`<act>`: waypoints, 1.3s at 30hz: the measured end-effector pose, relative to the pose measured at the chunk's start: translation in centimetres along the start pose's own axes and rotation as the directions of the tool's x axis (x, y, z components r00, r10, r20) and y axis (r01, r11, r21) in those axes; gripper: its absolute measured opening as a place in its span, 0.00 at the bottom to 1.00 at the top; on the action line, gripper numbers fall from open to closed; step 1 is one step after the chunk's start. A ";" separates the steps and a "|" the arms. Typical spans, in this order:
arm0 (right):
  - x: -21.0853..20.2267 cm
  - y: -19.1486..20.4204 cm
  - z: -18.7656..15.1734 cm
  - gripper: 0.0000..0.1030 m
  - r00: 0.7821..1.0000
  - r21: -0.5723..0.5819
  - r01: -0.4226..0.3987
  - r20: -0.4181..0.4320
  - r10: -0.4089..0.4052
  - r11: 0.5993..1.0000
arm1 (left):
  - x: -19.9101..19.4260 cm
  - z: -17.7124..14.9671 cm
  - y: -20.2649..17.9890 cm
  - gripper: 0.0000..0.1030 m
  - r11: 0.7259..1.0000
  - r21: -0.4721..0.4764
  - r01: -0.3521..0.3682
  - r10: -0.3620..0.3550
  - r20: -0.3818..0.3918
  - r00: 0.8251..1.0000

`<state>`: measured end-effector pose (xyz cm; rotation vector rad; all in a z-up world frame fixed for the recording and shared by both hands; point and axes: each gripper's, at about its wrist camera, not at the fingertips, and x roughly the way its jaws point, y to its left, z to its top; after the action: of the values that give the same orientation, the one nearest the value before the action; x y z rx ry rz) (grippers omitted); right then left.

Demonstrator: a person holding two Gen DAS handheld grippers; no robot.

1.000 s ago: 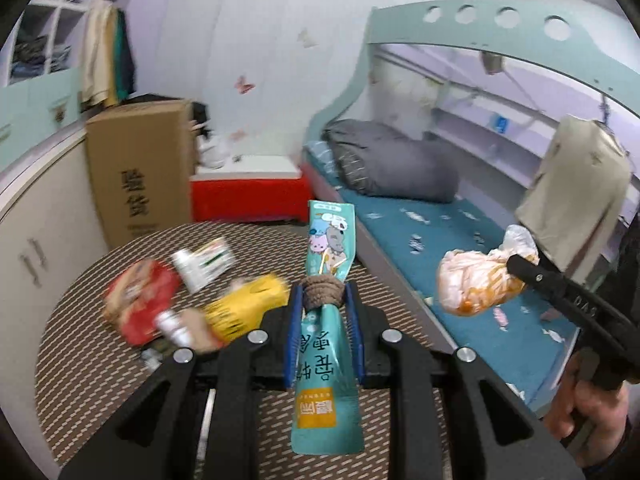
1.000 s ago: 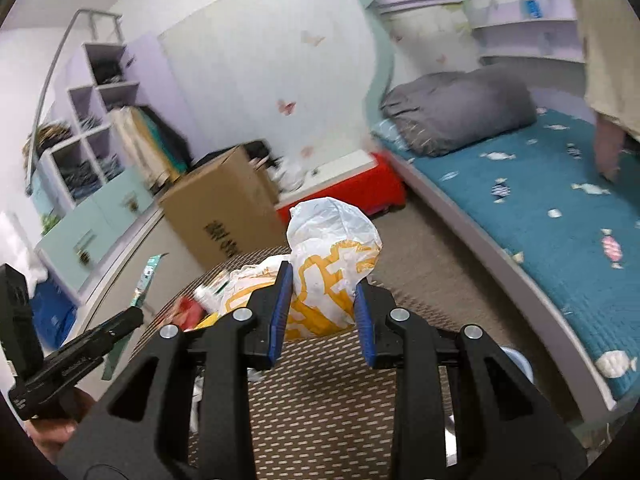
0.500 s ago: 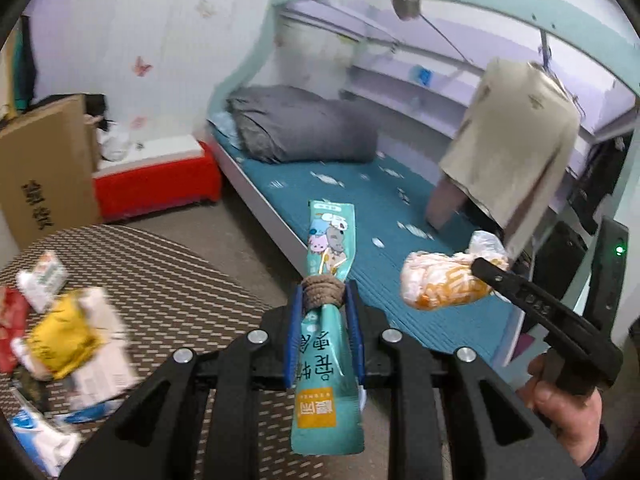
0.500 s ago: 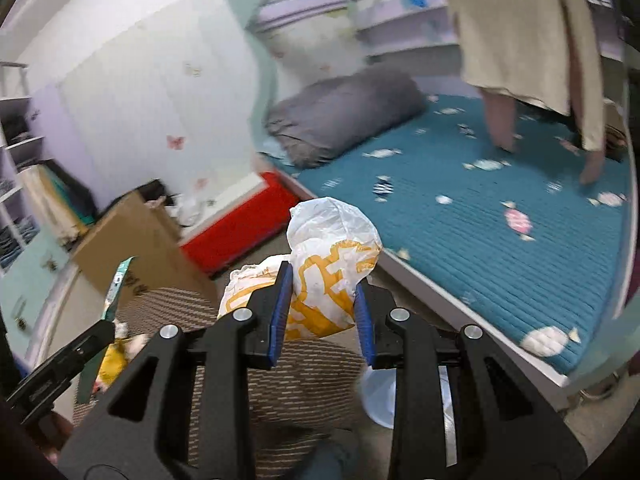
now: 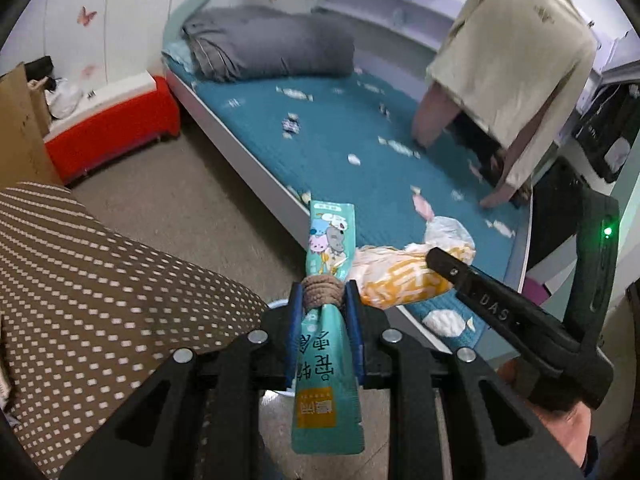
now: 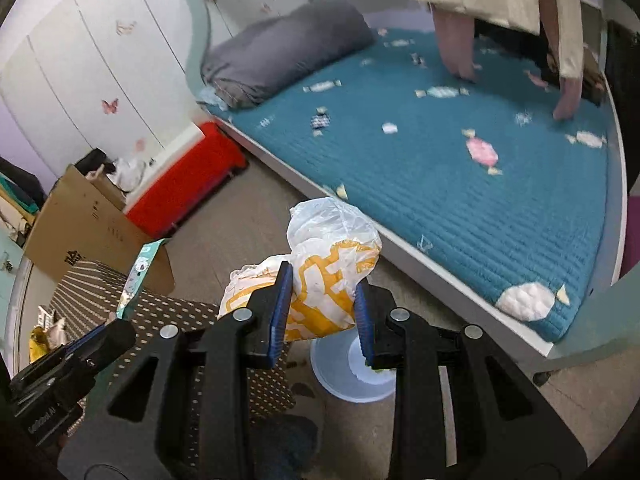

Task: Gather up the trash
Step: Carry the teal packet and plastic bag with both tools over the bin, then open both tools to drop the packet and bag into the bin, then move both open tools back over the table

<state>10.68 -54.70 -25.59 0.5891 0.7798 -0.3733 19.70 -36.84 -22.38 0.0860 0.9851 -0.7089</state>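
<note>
My left gripper [image 5: 324,300] is shut on a teal snack wrapper [image 5: 330,240] with a brown cord wound round its middle. The wrapper sticks up past the fingertips, over the floor at the table's edge. Just to its right, my right gripper [image 5: 440,258] holds a crumpled white-and-yellow plastic bag [image 5: 396,276]. In the right wrist view that gripper [image 6: 322,300] is shut on the bag [image 6: 328,272], which bulges above the blue pads. A pale blue bin [image 6: 352,368] stands on the floor right below it. The left gripper [image 6: 112,332] with the teal wrapper [image 6: 138,276] shows at lower left.
A round table with a brown dotted cloth [image 5: 100,280] is on the left, with more wrappers [image 6: 44,332] at its far side. A bed with a teal cover [image 5: 360,152] fills the right. A red box [image 5: 112,128] and a cardboard box [image 6: 92,224] stand by the wall. Clothes [image 5: 512,60] hang over the bed.
Both grippers have swung right, away from the table's trash, and tipped down toward the floor by the bed. The pale bin has come into view. Both grips are unchanged.
</note>
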 end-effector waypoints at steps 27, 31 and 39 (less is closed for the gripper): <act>4.3 -3.7 -3.0 0.94 0.994 0.156 0.012 -0.113 0.005 0.988 | 4.2 -0.5 0.1 0.88 0.992 0.055 -0.114 0.117 -0.057 0.991; 1.9 -2.7 -2.5 0.94 0.998 0.146 0.010 -0.068 0.000 0.989 | 1.7 -0.6 -0.1 0.88 0.991 0.063 -0.114 0.115 -0.009 0.993; -3.6 1.0 -1.1 0.94 0.999 0.087 -0.030 0.022 0.028 0.996 | -4.4 -0.8 0.3 0.88 0.994 0.062 -0.094 0.089 0.087 0.992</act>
<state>8.26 -52.88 -23.20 0.6767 0.7372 -0.3879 17.73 -34.07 -19.49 0.1570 0.8715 -0.6557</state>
